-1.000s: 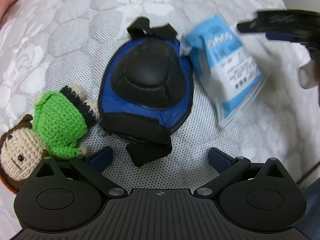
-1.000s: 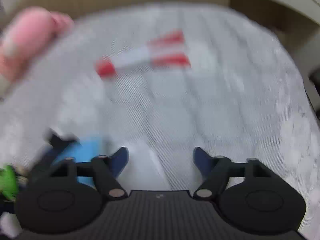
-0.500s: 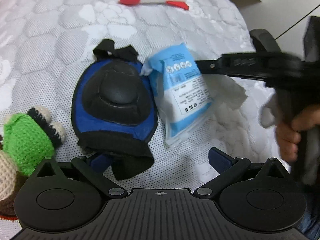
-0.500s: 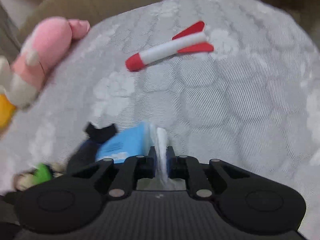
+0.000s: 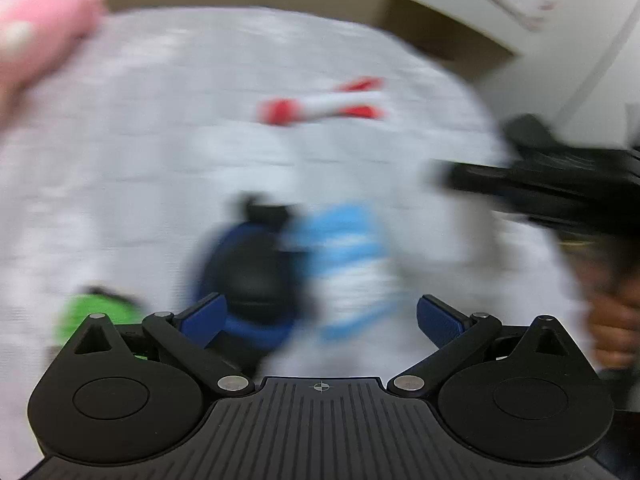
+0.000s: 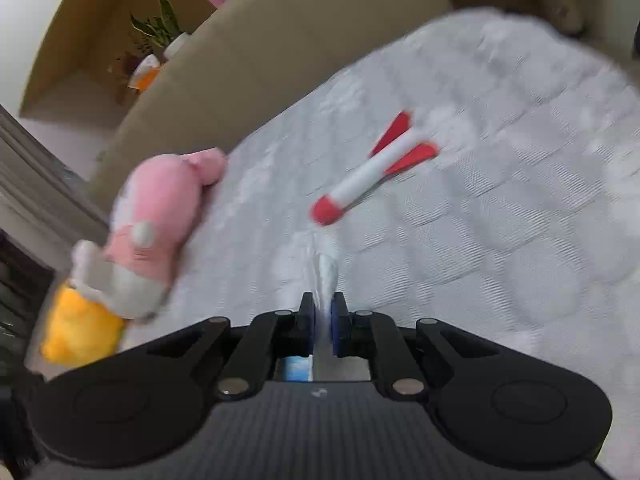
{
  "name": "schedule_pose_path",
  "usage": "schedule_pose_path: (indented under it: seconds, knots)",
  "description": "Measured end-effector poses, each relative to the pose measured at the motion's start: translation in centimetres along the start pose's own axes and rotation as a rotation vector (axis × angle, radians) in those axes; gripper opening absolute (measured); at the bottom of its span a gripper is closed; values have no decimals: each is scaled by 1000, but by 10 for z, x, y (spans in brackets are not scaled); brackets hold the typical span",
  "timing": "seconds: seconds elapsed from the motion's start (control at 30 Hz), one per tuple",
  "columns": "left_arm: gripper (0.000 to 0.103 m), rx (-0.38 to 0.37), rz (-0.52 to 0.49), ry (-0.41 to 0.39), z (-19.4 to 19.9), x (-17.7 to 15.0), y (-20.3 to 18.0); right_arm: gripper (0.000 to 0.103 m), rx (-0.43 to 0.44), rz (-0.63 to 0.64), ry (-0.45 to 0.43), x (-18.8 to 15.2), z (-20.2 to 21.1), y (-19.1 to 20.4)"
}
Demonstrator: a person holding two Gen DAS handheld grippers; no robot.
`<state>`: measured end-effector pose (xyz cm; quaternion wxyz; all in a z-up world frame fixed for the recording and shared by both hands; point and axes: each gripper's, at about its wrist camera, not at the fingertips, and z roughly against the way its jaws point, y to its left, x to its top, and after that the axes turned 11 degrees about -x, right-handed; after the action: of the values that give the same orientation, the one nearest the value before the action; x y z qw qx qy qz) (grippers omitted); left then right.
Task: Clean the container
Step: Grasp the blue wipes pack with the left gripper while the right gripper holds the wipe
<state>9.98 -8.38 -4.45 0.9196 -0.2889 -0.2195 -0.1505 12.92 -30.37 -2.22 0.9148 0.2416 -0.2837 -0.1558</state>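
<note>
Now the right gripper (image 6: 323, 322) is pinching a white wipe (image 6: 326, 270) between closed jaws, above the blue wipe packet (image 5: 348, 264) lying beside the knee pad (image 5: 252, 276) on the mattress (image 6: 500, 240); the left gripper (image 5: 320, 316) is hanging wide open, empty.
</note>
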Motion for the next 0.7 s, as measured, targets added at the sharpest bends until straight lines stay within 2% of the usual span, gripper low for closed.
schedule_pose_path:
  seconds: [0.07,0.13,0.2,0.27,0.37,0.43,0.47,0.53,0.63,0.7]
  knots:
    - [103,31,-51,72,-26,2,-8,9,43,18,65,2,-21,5]
    - [103,86,-99,98,-45,3,-8,9,19,95,101,-1,-38,12]
    - [103,50,-83,105,-51,4,2,9,-23,157,138,-7,-50,14]
    - [103,-21,-56,105,-50,5,13,10,-81,184,186,-12,-60,10]
    - [103,-72,-91,88,-46,5,15,11,-155,206,173,-12,-62,7]
    - [103,-61,-149,83,-41,8,10,11,-262,252,120,-11,-56,8]
    - [103,-39,-168,67,-34,11,9,11,-284,256,102,-11,-53,6]
    - [103,-4,-184,17,-16,18,12,11,-256,180,89,-5,-43,-4]
    - [103,28,-121,-46,9,27,29,11,-163,33,77,3,-27,-22]
    - [103,91,-73,-41,15,31,44,11,-149,9,53,7,-21,-24]
